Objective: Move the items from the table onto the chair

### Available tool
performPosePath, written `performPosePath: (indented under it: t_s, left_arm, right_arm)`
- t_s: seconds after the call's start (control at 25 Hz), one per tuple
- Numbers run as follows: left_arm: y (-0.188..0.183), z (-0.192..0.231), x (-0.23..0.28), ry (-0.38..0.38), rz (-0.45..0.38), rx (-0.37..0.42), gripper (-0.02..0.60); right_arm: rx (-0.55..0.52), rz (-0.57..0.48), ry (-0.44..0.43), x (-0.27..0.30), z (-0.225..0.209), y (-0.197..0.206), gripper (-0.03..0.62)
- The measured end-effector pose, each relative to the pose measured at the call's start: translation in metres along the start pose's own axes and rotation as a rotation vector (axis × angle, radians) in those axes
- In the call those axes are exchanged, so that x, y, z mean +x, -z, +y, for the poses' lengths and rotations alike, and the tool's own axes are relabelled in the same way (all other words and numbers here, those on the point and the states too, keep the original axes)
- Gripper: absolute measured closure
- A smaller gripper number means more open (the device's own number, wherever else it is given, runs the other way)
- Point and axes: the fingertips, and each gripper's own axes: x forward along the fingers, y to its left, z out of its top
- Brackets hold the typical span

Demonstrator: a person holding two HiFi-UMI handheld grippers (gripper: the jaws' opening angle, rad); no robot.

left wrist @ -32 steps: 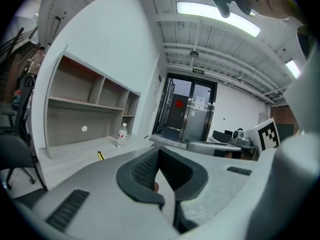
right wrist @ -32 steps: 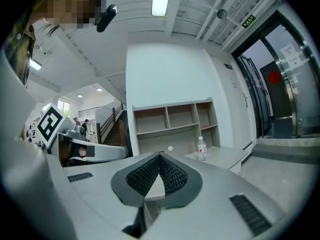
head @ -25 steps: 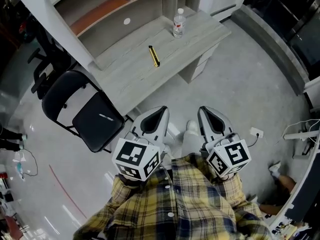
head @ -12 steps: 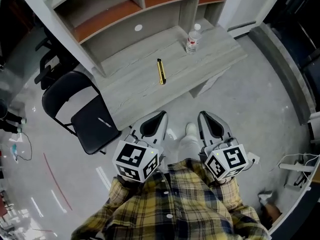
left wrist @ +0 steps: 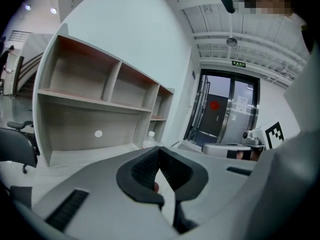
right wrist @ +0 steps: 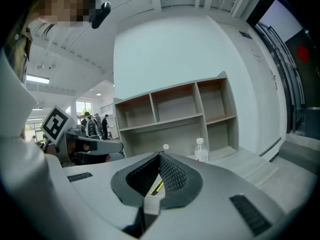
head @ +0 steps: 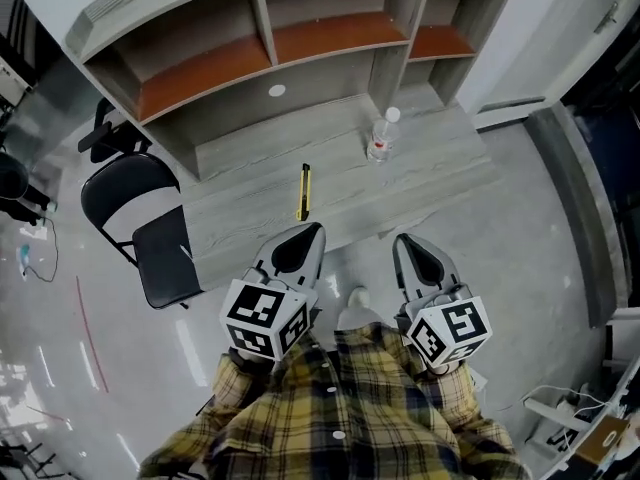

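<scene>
Held left gripper [head: 311, 232] and right gripper [head: 403, 241] short of the table [head: 440, 173], jaws pressed together, empty. Saw yellow cutter [head: 304, 191] flat mid-table, bottle [head: 379, 140] upright beyond. Judged cutter light, stiff: pinch across its middle. Reckoned bottle slick: squeeze mid-body gently.

Grey woodgrain table [head: 250, 213], black chair [head: 165, 260], yellow-and-black knife [head: 304, 191]. Clear bottle [head: 379, 140], white cap. Yellow-navy plaid shirt [head: 340, 408]; orange-brown shelves [head: 330, 36].

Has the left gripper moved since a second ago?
Yes. In the head view the left gripper has advanced toward the desk; its shut jaws now sit much closer to the yellow tool lying on it.
</scene>
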Motion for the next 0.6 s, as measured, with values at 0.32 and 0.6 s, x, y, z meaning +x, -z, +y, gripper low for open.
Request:
performPosePath:
  t_s: [0.32, 0.6]
  left_arm:
    - [0.005, 0.004, 0.043, -0.183, 0.030, -0.072, 0.577]
    - [0.014, 0.030, 0.061, -0.246, 0.057, -0.122, 0.577]
  right_arm:
    - [0.025, 0.094, -0.158, 0.023, -0.056, 0.001, 0.577]
    - [0.014, 0.164, -0.256, 0.067, -0.054, 0.010, 0.577]
